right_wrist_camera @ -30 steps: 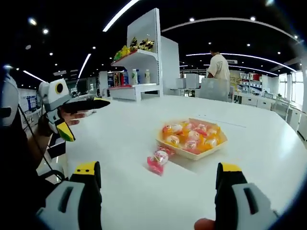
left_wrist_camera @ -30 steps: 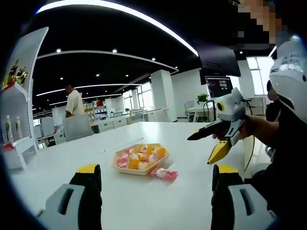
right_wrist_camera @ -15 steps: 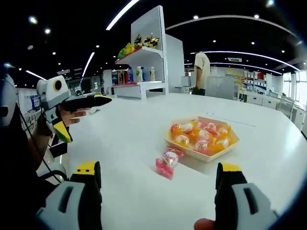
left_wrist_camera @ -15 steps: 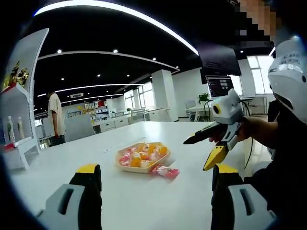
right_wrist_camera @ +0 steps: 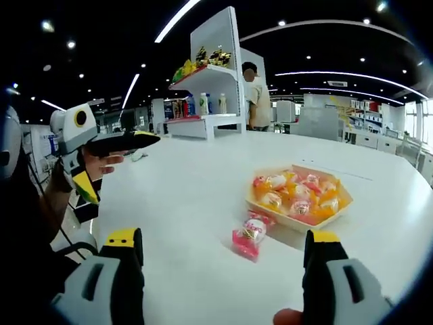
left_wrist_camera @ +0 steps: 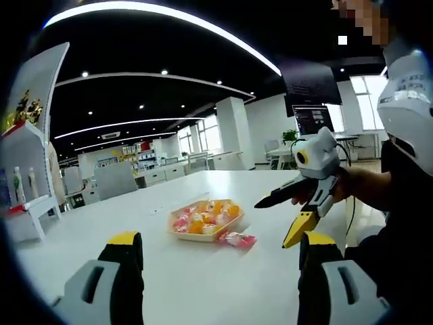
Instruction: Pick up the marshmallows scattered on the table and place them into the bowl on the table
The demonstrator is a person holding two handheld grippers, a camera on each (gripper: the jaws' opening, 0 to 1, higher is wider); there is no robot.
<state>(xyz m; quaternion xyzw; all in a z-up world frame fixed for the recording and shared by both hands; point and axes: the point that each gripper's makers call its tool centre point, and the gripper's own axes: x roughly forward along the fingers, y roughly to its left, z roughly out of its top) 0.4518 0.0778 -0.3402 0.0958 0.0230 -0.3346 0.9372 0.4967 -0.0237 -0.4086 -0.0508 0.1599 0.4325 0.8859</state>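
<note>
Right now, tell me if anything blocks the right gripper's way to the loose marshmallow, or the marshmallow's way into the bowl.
Nothing visible does. Bare table lies between the open right gripper and the wrapped marshmallow, which lies right beside the bowl.

A shallow tan bowl [right_wrist_camera: 298,206] is sitting flat on the white desk [right_wrist_camera: 189,196], holding a heap of wrapped marshmallows [right_wrist_camera: 298,193] in pink, orange and white. One more wrapped marshmallow [right_wrist_camera: 251,235], pink with a pale middle, is lying on the desk just beside the bowl's rim.
</note>
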